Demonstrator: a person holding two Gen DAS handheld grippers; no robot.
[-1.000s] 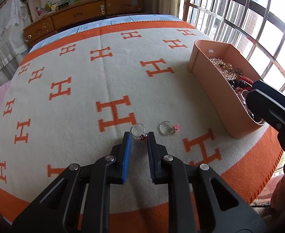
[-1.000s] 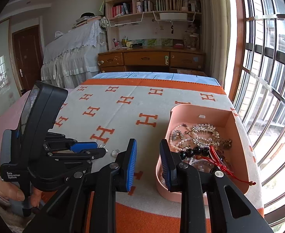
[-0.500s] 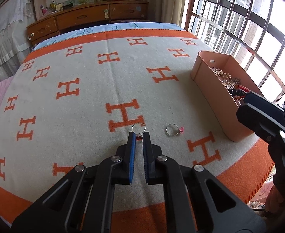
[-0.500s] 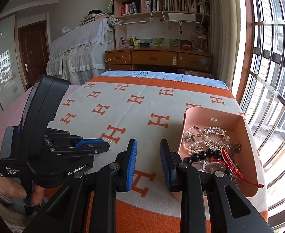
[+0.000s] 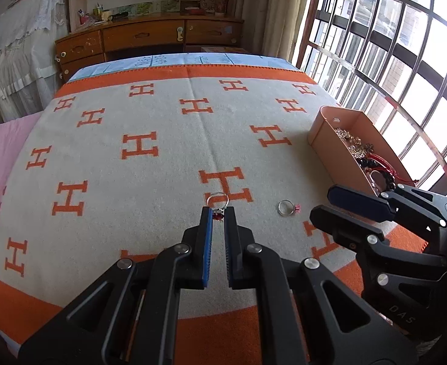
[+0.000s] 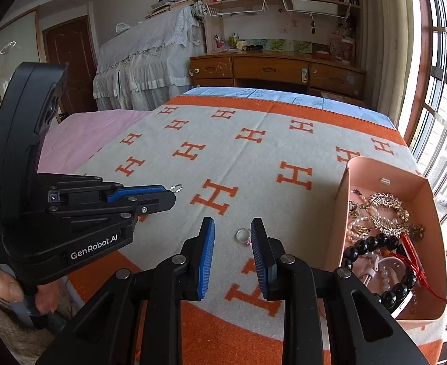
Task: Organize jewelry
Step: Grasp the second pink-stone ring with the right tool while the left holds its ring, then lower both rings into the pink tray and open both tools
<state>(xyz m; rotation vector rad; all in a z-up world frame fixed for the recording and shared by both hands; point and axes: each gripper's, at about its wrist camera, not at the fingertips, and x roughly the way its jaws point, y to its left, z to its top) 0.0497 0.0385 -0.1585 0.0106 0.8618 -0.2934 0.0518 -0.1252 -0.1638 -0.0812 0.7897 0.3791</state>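
The left tool (image 5: 218, 213) is clamped on a silver ring with a red stone (image 5: 217, 203), held above the cream blanket with orange H letters (image 5: 162, 176). The right tool (image 6: 232, 232) is spread apart around a silver ring with a pink stone (image 6: 243, 235) lying on the blanket, beside the peach cardboard box (image 6: 336, 237) of jewelry.

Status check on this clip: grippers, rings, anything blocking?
Left gripper shut on red-stone ring, lifted off blanket. Right gripper open, fingers straddling pink-stone ring lying on blanket. Pink box to the right, path unobstructed.
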